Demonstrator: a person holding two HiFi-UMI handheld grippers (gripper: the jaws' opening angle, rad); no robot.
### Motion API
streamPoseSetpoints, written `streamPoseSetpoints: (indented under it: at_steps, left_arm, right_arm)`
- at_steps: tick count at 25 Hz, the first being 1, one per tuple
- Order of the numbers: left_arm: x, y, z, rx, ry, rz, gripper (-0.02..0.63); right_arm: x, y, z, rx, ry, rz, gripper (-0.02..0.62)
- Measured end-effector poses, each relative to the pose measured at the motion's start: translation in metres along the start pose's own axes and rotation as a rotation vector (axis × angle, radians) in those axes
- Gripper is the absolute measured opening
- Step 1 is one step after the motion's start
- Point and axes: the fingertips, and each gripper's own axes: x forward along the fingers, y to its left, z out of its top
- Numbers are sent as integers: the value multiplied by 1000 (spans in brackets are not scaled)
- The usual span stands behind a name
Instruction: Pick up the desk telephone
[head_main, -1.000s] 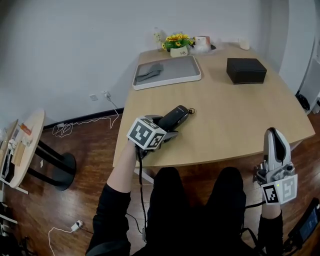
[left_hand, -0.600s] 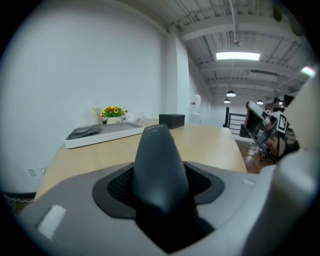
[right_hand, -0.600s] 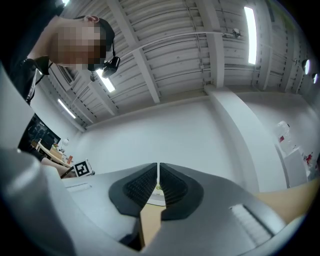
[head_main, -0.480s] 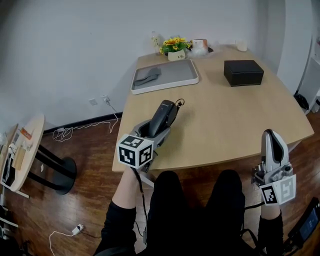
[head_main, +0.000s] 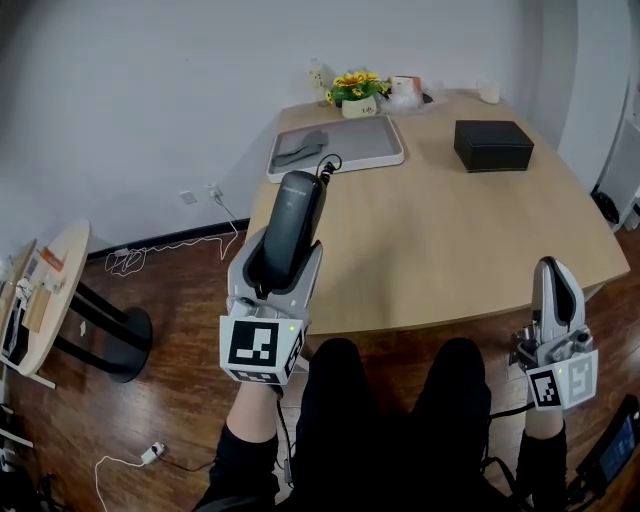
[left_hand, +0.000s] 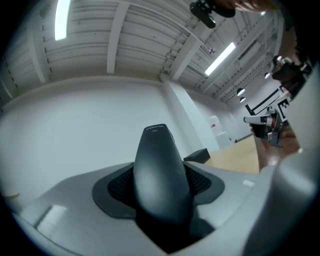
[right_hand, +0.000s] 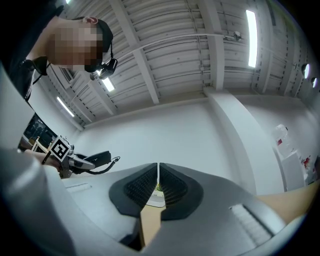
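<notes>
The black telephone handset is held off the wooden desk, near its left front corner, pointing up and away from me. My left gripper is shut on the handset's lower half. A short curl of black cord shows at the handset's far end. In the left gripper view the handset fills the gap between the dark pads and rises toward the ceiling. My right gripper hangs off the desk's front right edge, jaws together with nothing between them. The right gripper view also catches the handset at far left.
A grey tray with a folded grey cloth lies at the desk's back left. A black box sits back right. Yellow flowers and a white cup stand along the far edge. A small round side table is left.
My left gripper has lifted the handset off the desk, drawn it toward me and tipped it upward. The right gripper has hardly moved.
</notes>
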Motion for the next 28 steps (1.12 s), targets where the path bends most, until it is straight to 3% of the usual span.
streamPoseSetpoints:
  at_steps: [6, 10, 21, 28]
  left_arm:
    - [-23, 11, 49, 54, -164, 103, 264]
    - [-31, 9, 64, 87, -212, 145, 264]
    - [-31, 8, 65, 122, -209, 157, 264]
    - [-31, 7, 66, 93, -212, 165, 264]
  right_arm:
    - [0, 0, 11, -16, -27, -9, 13]
    - [-2, -5, 15, -19, -42, -21, 12]
    - [-4, -14, 19, -24, -52, -38, 9]
    - [-3, -10, 20, -36, -49, -25, 2]
